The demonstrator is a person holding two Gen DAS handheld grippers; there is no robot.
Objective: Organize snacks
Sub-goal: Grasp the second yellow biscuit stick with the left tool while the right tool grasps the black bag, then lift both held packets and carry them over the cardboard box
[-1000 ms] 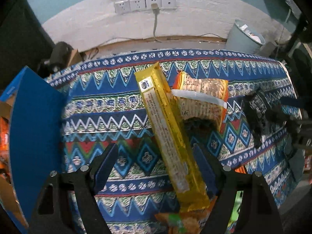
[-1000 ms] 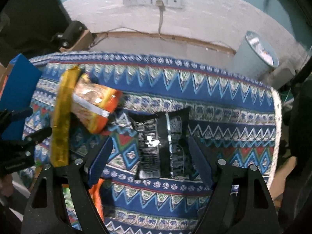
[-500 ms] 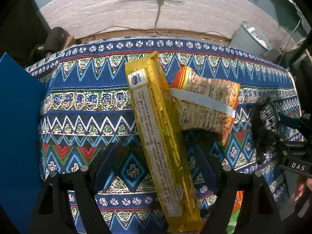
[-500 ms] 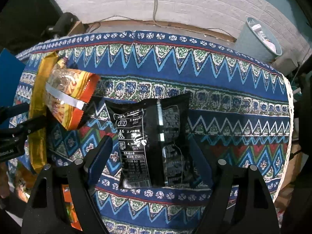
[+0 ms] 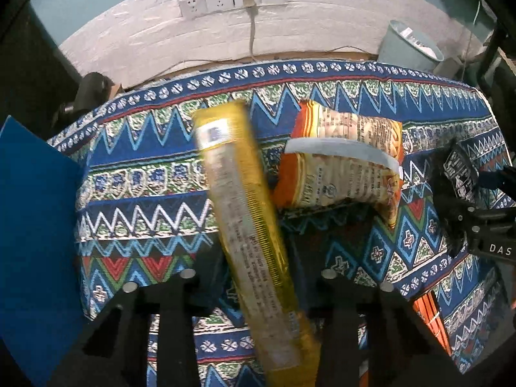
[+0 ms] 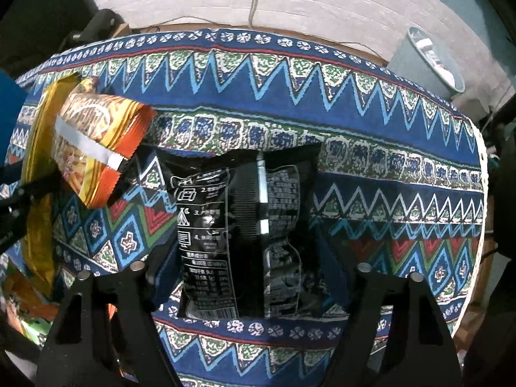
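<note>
You are closing your left gripper (image 5: 254,293) from wide onto the long yellow packet (image 5: 245,225) on the patterned cloth (image 5: 142,193), while your right gripper (image 6: 248,277) is narrowing around the black bag (image 6: 242,232), so both pickups are starting

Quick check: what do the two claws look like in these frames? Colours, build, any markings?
Both look alike: the left claw and right claw have matte black angular frames with round silver bolt heads near the finger bases and dark blue pads on the inner finger faces. Seen from the left wrist view, the right claw's body carries white lettering reading "DAS". No cables or sleeves show.
</note>
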